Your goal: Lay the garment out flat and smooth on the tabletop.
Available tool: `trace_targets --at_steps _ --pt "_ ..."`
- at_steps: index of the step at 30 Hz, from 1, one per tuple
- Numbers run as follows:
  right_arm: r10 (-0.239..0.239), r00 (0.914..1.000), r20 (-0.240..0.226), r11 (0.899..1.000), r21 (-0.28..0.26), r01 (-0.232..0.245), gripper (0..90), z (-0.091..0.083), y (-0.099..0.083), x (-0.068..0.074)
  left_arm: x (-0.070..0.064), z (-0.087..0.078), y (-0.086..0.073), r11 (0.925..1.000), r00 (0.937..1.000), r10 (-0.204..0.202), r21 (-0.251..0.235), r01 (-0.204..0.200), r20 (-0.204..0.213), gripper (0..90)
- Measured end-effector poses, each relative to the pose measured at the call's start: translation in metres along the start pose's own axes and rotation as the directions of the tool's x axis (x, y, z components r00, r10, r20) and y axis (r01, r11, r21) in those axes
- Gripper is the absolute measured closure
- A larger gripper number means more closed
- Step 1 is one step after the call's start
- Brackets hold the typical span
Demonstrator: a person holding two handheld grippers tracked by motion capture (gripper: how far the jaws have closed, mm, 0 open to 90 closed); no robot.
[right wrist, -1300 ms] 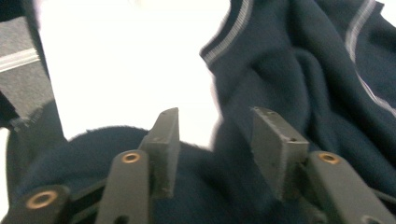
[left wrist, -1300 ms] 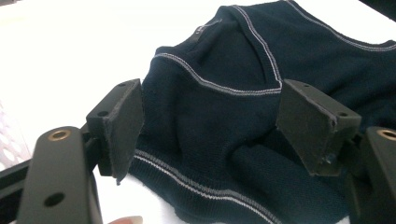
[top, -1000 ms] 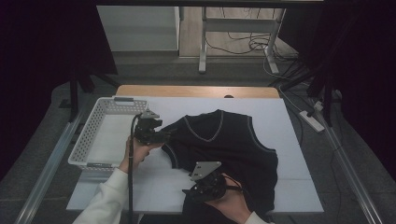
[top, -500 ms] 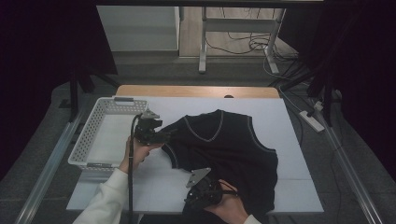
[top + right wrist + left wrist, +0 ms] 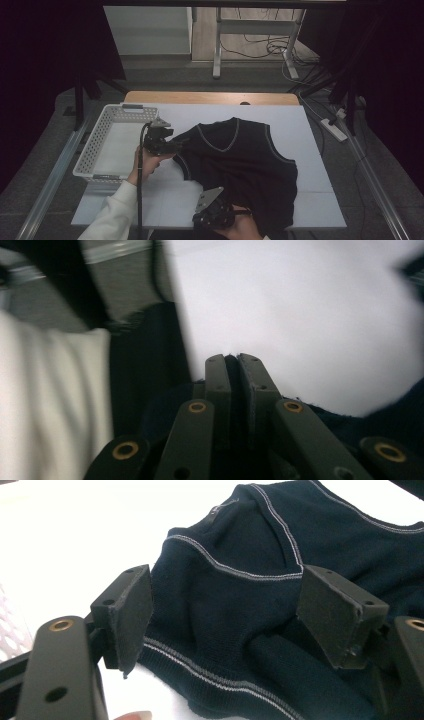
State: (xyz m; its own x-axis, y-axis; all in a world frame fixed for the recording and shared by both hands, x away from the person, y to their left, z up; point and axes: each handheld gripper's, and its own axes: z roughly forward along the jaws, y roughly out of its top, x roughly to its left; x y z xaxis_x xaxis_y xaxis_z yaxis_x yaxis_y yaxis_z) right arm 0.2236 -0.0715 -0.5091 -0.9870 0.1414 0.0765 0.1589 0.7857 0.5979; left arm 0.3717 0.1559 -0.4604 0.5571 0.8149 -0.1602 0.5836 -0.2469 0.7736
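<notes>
Dark navy vest spread on the white table, neckline toward the far edge, hem toward the person, left claw wide open over its shoulder – right claw pressed closed at the hem, fabric between the jaws not discernible

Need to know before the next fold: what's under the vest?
The vest lies on the white table, which shows bare all round it. A folded roll of its own cloth sits under the left shoulder. Anything beneath the middle is covered.
</notes>
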Motion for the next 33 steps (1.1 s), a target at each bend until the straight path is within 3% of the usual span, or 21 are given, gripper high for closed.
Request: trace_targets --at_steps 4,7,10,13,18,21,25,29,33 --pt "-0.065 0.9958 -0.064 0.998 -0.002 0.065 82.7 0.007 0.008 0.022 0.0 0.0 0.0 1.0 1.0 0.004 0.003 -0.004 0.0 23.4" --pt "-0.086 0.9947 -0.056 0.996 -0.018 0.085 77.8 0.006 0.01 0.026 0.0 -0.001 0.0 1.0 1.0 0.002 0.0 -0.002 -0.001 23.4" --pt "-0.046 0.9987 -0.024 0.997 -0.062 0.045 62.9 -0.003 0.009 0.019 0.001 -0.001 0.0 1.0 1.0 -0.001 -0.003 0.001 -0.002 23.4" --pt "0.01 0.9989 0.046 0.995 -0.097 -0.006 49.7 -0.011 0.009 0.007 0.001 -0.001 0.0 1.0 1.0 -0.002 -0.001 0.002 -0.003 23.2" --pt "0.1 0.9918 0.079 0.987 -0.134 -0.089 45.4 -0.012 0.012 -0.015 0.0 0.002 -0.001 1.0 1.0 -0.005 0.005 0.005 0.005 22.8" --pt "0.126 0.9897 0.068 0.983 -0.146 -0.115 45.2 -0.008 0.019 -0.026 0.0 0.002 -0.001 1.0 0.9999 -0.008 0.005 0.008 0.006 22.8" --pt "0.152 0.9862 0.066 0.971 -0.199 -0.136 45.4 -0.015 0.026 -0.035 0.001 -0.001 -0.001 0.9999 0.9999 -0.011 -0.005 0.011 0.005 22.9" --pt "0.158 0.9814 0.11 0.974 -0.183 -0.136 45.4 -0.017 0.023 -0.04 0.0 0.0 0.0 0.9999 0.9999 -0.01 -0.002 0.01 0.009 22.9" --pt "0.133 0.9832 0.124 0.986 -0.116 -0.119 45.1 -0.003 0.021 -0.039 -0.002 -0.001 0.0 1.0 0.9999 -0.005 -0.008 0.005 0.009 22.8"
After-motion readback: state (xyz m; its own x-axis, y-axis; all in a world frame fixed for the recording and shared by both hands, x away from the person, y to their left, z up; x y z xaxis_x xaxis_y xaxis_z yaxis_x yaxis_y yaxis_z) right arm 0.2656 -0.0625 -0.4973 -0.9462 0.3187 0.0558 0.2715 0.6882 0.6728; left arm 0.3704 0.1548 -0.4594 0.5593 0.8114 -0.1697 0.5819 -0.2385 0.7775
